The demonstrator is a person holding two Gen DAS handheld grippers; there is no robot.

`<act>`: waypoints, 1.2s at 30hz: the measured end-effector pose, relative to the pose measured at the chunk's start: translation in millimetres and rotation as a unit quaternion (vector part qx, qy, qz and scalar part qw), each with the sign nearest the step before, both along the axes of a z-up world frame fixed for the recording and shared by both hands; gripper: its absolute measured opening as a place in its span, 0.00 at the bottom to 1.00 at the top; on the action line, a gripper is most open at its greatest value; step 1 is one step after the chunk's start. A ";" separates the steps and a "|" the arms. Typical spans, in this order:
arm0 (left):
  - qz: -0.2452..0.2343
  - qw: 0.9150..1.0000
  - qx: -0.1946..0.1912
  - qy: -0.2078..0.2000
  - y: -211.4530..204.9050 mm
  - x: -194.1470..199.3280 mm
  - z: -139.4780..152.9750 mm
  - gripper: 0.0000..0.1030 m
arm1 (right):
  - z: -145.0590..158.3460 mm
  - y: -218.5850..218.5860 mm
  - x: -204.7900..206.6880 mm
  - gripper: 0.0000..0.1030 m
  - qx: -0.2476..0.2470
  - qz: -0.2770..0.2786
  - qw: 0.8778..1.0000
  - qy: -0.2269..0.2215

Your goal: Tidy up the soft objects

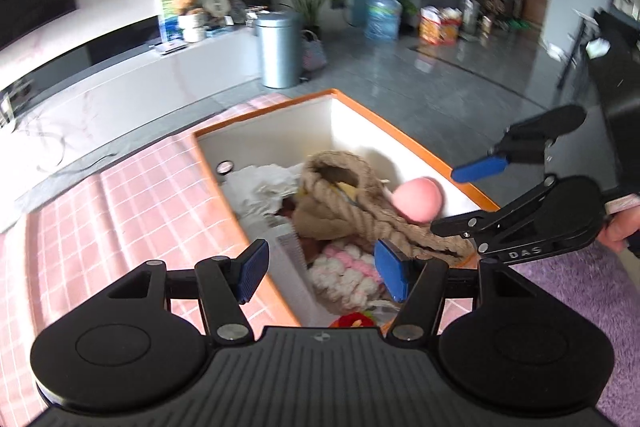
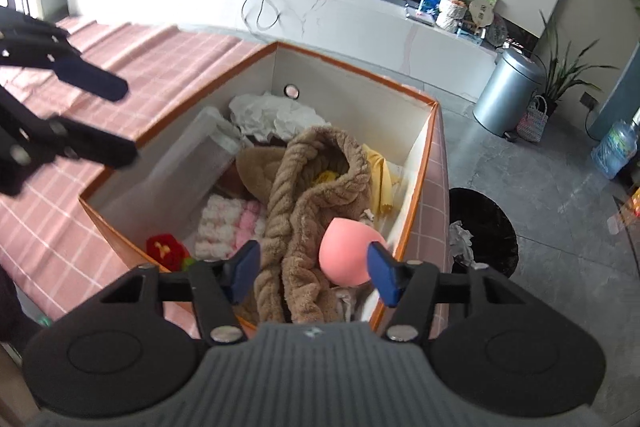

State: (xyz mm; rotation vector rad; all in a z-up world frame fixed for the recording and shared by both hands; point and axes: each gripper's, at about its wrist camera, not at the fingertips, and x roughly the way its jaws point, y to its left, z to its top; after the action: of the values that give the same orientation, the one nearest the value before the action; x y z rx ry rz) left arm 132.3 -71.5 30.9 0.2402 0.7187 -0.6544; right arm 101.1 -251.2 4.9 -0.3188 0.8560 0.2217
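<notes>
Pink and egg-shaped, the soft ball [image 2: 347, 254] sits on top of a tan braided plush bundle [image 2: 316, 187] inside the orange-rimmed white box [image 2: 424, 147], beside a pink-and-white knitted piece [image 2: 232, 223] and a red plush toy [image 2: 164, 249]. The right gripper [image 2: 314, 271] hangs spread wide above the ball, gripping nothing, and its black body reads "DAS" in the left wrist view. The left gripper [image 1: 322, 273] is likewise released over the box, which rests on a pink checked cloth [image 1: 120, 211].

2 wrist views – close above 1 shared box [image 1: 416, 143] [image 2: 416, 95]
</notes>
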 end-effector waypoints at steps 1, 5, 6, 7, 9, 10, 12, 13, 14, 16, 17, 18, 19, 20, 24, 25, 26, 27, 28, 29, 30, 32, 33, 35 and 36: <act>0.008 1.000 -0.007 0.003 2.7 0.6 -1.2 0.70 | -3.3 0.5 4.2 0.53 -0.010 0.003 1.000 0.003; 0.024 1.000 -0.009 0.014 9.4 3.5 -9.2 0.70 | -15.9 2.6 22.8 0.49 -0.060 0.022 0.998 0.017; 0.026 1.000 -0.006 0.014 9.3 4.4 -10.2 0.70 | -18.6 3.2 26.3 0.47 -0.070 0.030 0.997 0.022; 0.028 1.000 -0.004 0.015 10.1 5.6 -11.8 0.70 | -20.9 3.6 29.3 0.43 -0.076 0.036 0.996 0.027; 0.028 0.999 -0.007 0.020 11.3 8.1 -13.3 0.70 | -26.7 6.2 34.8 0.43 -0.096 0.047 0.994 0.034; 0.029 0.999 -0.009 0.022 11.2 10.1 -13.8 0.70 | -30.2 7.9 36.6 0.43 -0.109 0.055 0.992 0.034; 0.031 0.999 -0.013 0.024 12.8 12.4 -15.2 0.70 | -35.6 9.7 39.8 0.43 -0.128 0.065 0.989 0.033; 0.032 0.999 -0.013 0.025 13.1 13.1 -16.0 0.70 | -37.2 9.7 41.3 0.43 -0.130 0.067 0.989 0.034; 0.032 0.999 -0.014 0.026 12.8 14.2 -16.8 0.70 | -38.4 9.4 42.9 0.42 -0.132 0.067 0.988 0.036; 0.031 0.999 -0.016 0.031 12.8 15.9 -18.2 0.70 | -38.8 8.6 44.1 0.33 -0.131 0.067 0.989 0.033; 0.030 0.999 -0.017 0.032 12.9 15.8 -19.0 0.70 | -37.0 8.0 44.2 0.32 -0.127 0.066 0.989 0.035; 0.028 0.999 -0.018 0.033 12.9 15.3 -20.4 0.70 | -34.1 7.9 43.1 0.30 -0.122 0.062 0.990 0.033; 0.027 0.999 -0.019 0.033 13.1 15.1 -21.1 0.70 | -29.5 8.3 41.6 0.29 -0.115 0.061 0.991 0.029; 0.027 0.999 -0.020 0.034 14.1 14.9 -21.2 0.70 | -24.1 7.9 39.2 0.28 -0.108 0.062 0.992 0.024; 0.027 0.999 -0.027 0.037 14.7 13.6 -20.9 0.70 | 4.8 11.6 26.5 0.28 -0.057 0.061 0.996 0.002; 0.028 0.999 -0.028 0.037 15.0 12.8 -21.1 0.70 | 11.1 14.5 23.7 0.28 -0.038 0.068 0.997 0.000; 0.030 0.998 -0.029 0.039 15.6 12.0 -21.3 0.70 | 15.3 17.5 21.7 0.28 -0.018 0.076 0.997 0.004; 0.032 0.998 -0.030 0.041 16.2 10.9 -21.9 0.70 | 18.0 22.7 20.5 0.28 0.006 0.085 0.996 0.011; 0.036 0.998 -0.031 0.043 17.4 9.3 -22.3 0.70 | 18.1 29.4 19.9 0.28 0.027 0.092 0.995 0.020; 0.039 0.998 -0.034 0.045 19.1 7.9 -22.6 0.70 | 16.8 34.9 19.7 0.29 0.039 0.098 0.994 0.027; 0.043 0.997 -0.038 0.048 21.2 6.0 -22.4 0.70 | 13.5 42.0 19.9 0.29 0.049 0.104 0.993 0.036; 0.049 0.997 -0.044 0.050 25.7 2.9 -21.8 0.69 | 4.3 55.7 19.7 0.30 0.052 0.111 0.991 0.046; 0.052 0.996 -0.045 0.050 27.6 1.1 -21.5 0.69 | 0.3 60.2 20.0 0.32 0.052 0.112 0.991 0.050; 0.058 0.996 -0.041 0.044 30.3 -3.4 -21.7 0.69 | -5.3 65.0 20.1 0.35 0.065 0.109 0.990 0.061; 0.062 0.997 -0.036 0.035 30.6 -6.0 -20.8 0.69 | -7.1 65.7 19.9 0.36 0.072 0.106 0.990 0.064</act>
State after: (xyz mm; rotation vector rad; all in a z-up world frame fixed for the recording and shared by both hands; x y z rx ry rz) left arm 126.4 -40.9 10.1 0.1055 0.7681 -0.5724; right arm 121.0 -185.5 -2.1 -0.2616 0.9282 0.5053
